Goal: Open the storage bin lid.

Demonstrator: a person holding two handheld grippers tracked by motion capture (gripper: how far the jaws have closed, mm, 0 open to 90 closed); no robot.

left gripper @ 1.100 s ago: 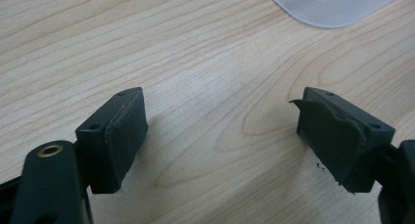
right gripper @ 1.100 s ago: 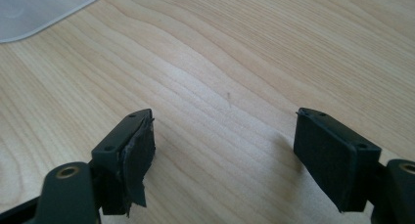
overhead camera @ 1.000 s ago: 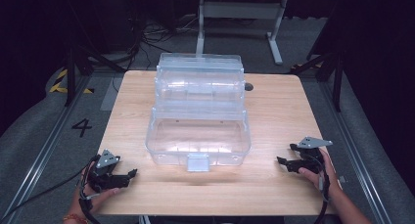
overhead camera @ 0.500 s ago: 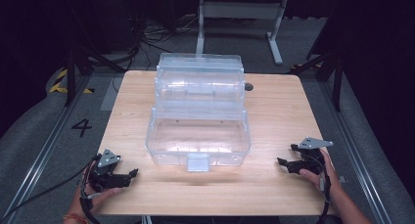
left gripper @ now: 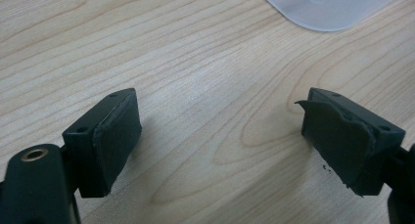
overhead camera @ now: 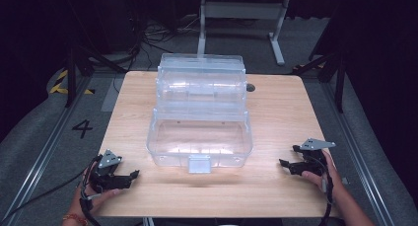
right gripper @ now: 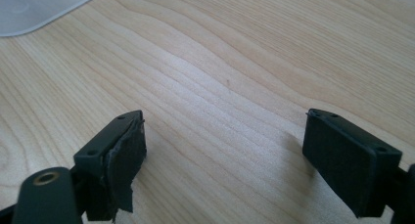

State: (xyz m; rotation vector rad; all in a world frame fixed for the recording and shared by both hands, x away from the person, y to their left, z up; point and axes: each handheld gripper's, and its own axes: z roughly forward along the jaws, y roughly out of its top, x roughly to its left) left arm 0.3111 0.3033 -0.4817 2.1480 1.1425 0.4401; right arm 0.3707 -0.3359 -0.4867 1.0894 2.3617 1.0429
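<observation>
The clear, hard-plastic tiered storage box (overhead camera: pixel 199 115) stood mid-table on the pale wooden table (overhead camera: pixel 276 186), well apart from both grippers. It looked light, stiff and slippery; its front latch (overhead camera: pixel 199 163) seemed the best hold. The left gripper (overhead camera: pixel 129 175) and right gripper (overhead camera: pixel 285 163) rested released, holding nothing.

Box (overhead camera: pixel 199 120): centre of table (overhead camera: pixel 276 112), nearer the far edge, latch side facing the near edge.
Left gripper (overhead camera: pixel 129 177): near-left corner, well apart from box.
Right gripper (overhead camera: pixel 287 157): near right edge, right of box.
</observation>
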